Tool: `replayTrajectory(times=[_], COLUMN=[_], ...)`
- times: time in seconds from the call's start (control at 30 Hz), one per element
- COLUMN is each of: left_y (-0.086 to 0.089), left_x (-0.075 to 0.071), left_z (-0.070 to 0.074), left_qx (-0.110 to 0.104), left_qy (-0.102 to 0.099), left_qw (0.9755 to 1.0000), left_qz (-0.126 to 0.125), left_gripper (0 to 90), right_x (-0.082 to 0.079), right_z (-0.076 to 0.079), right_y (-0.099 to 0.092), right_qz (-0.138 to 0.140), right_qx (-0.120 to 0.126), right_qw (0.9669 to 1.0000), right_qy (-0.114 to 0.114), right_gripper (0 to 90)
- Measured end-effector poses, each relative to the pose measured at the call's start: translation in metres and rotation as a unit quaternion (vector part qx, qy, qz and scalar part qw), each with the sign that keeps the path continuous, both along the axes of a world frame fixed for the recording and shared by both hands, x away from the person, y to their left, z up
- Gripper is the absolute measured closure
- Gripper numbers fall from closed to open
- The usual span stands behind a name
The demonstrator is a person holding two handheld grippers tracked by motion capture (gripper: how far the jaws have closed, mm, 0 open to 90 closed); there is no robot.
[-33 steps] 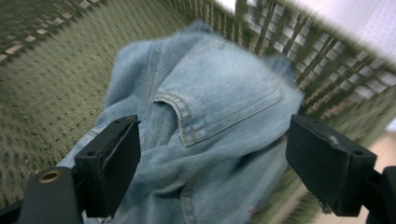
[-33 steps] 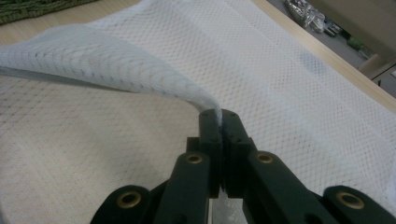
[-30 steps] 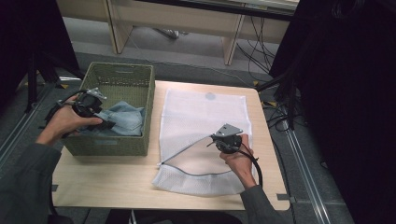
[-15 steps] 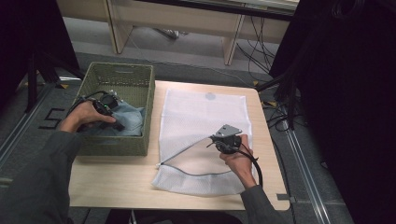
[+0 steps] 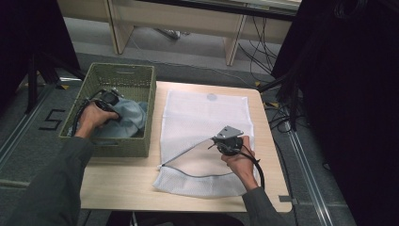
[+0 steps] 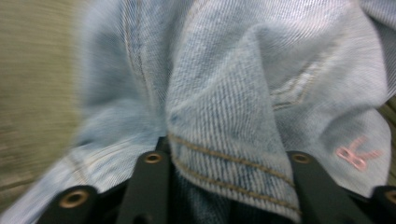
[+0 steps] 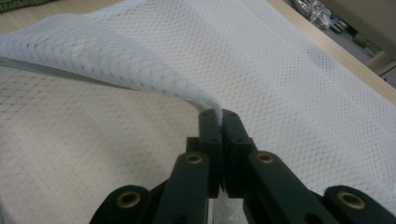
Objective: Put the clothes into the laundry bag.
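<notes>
High view: down in the green basket [image 5: 141,141], the left gripper [image 5: 109,100] has just been closing, jaws around a fold of jeans [image 6: 224,121]; the right gripper [image 7: 219,116] pinches the mesh bag's [image 5: 202,117] lifted edge on the table [image 5: 117,179].

surface: wooden table [image 5: 117,183] | on it: 1 green basket [image 5: 136,146], 1 white mesh bag [image 5: 197,117]

High view overlooks table [image 5: 127,183]; gripper views press close on fabric.
</notes>
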State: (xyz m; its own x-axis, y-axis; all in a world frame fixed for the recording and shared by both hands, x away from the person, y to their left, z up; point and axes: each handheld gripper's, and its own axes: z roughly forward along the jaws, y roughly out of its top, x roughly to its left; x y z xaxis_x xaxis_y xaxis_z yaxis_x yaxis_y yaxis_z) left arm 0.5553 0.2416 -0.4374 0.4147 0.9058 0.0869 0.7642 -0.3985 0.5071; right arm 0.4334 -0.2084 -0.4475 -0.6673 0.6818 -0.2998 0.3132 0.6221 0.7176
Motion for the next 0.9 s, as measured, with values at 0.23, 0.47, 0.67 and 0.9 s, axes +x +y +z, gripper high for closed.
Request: replayTrajectory(times=[0.23,0.47,0.67,0.9], left_y=[0.005,-0.005,-0.013,-0.008], left_x=[0.002,-0.002,0.0,-0.001], left_z=[-0.009,-0.016,-0.048,-0.041], left_qx=[-0.062,-0.026,0.015,0.005], left_qy=[0.044,0.079,0.075,0.054], left_qw=[0.997,0.9928,0.9933,0.9974], left_qz=[0.017,-0.086,-0.087,-0.047], left_gripper=[44.4,12.0,0.0,25.5], right_x=[0.0,-0.001,-0.002,-0.001], right_z=[-0.001,-0.002,-0.004,-0.004], right_y=[0.0,0.0,0.001,0.0], right_qz=[-0.003,-0.007,-0.007,-0.003], right_qx=[0.003,0.005,0.002,0.005], right_qw=[0.9999,0.9998,0.9997,0.9998], right_qy=[0.011,0.017,0.022,0.021], right_gripper=[89.5,89.2,88.9,88.7])
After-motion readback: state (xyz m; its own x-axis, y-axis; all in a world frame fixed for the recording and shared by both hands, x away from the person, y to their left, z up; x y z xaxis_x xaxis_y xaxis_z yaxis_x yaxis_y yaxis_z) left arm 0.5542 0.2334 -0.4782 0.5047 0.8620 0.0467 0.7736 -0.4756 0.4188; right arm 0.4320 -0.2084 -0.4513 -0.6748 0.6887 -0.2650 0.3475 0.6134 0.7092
